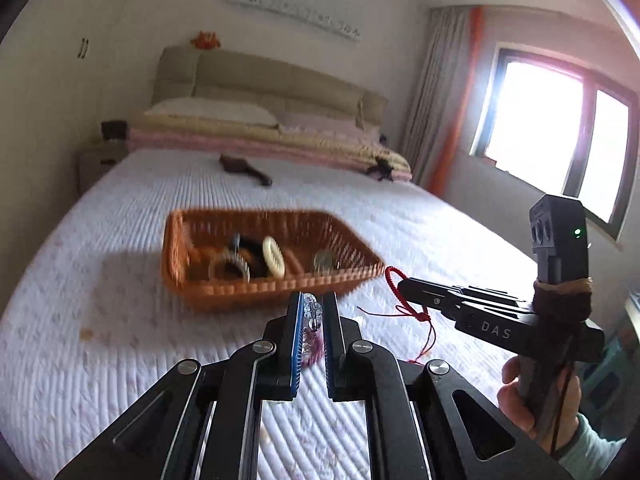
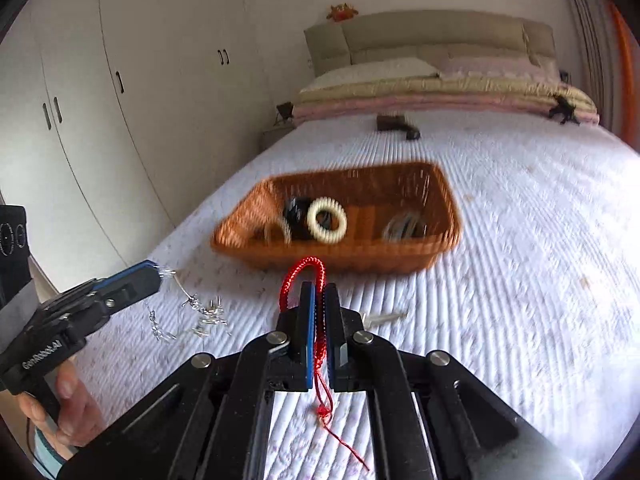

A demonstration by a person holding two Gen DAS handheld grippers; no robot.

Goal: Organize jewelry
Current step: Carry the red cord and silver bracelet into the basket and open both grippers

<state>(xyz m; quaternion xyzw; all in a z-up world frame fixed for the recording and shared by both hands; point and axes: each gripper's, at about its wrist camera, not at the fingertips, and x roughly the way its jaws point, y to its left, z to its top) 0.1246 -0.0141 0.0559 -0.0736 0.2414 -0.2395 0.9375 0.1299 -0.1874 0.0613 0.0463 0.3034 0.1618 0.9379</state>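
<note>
An orange woven basket sits on the white bed and holds a cream ring, dark bracelets and a silver bangle. My left gripper is shut on a clear crystal bead chain, which dangles above the bed short of the basket. My right gripper is shut on a red braided cord bracelet, held just before the basket's near wall, its tail hanging down.
A dark hairbrush lies farther up the bed. Folded quilts and pillows are stacked at the headboard. White wardrobes stand to the left, and a window to the right. A small pale item lies on the bed.
</note>
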